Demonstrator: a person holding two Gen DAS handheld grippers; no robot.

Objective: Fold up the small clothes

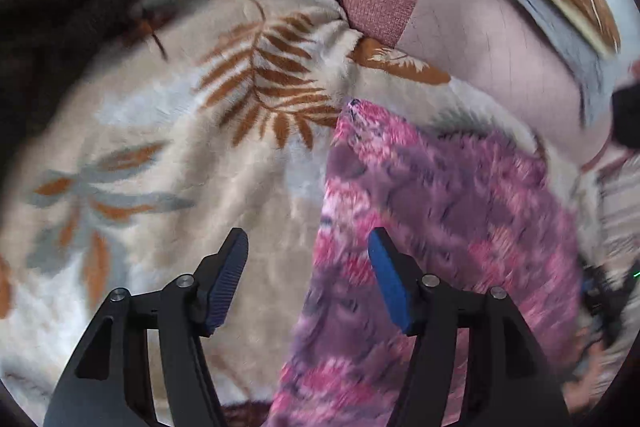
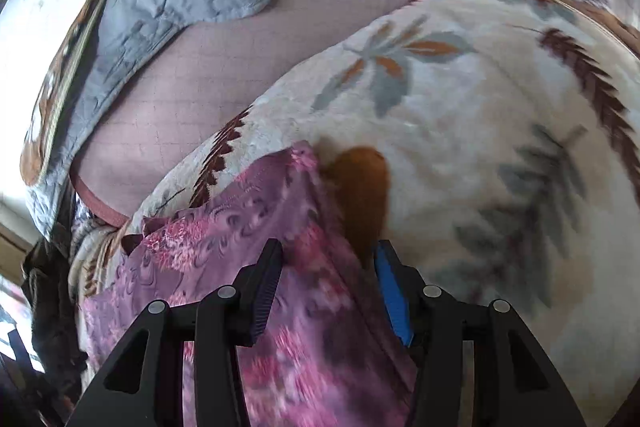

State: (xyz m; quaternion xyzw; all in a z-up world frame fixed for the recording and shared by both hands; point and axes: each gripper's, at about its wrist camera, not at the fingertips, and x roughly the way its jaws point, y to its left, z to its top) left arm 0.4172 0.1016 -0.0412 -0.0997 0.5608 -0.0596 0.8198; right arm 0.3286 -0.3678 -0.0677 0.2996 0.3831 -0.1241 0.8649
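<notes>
pink-purple floral garment (image 1: 440, 227) lies on the leaf-print blanket (image 1: 180, 107). left gripper (image 1: 308, 251) and right gripper (image 2: 326, 263) both have jaws apart, holding nothing; between folds, a fresh edge grasp likely comes next.

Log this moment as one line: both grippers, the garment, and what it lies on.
left gripper: open, empty | right gripper: open, empty | pink-purple patterned garment: released, lying flat | cream leaf-print fleece blanket: under garment

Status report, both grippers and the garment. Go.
Left gripper open, nothing between the pads. Right gripper open over the pink floral garment, not gripping. Garment lies on the leaf-print blanket. Nothing in the way.
</notes>
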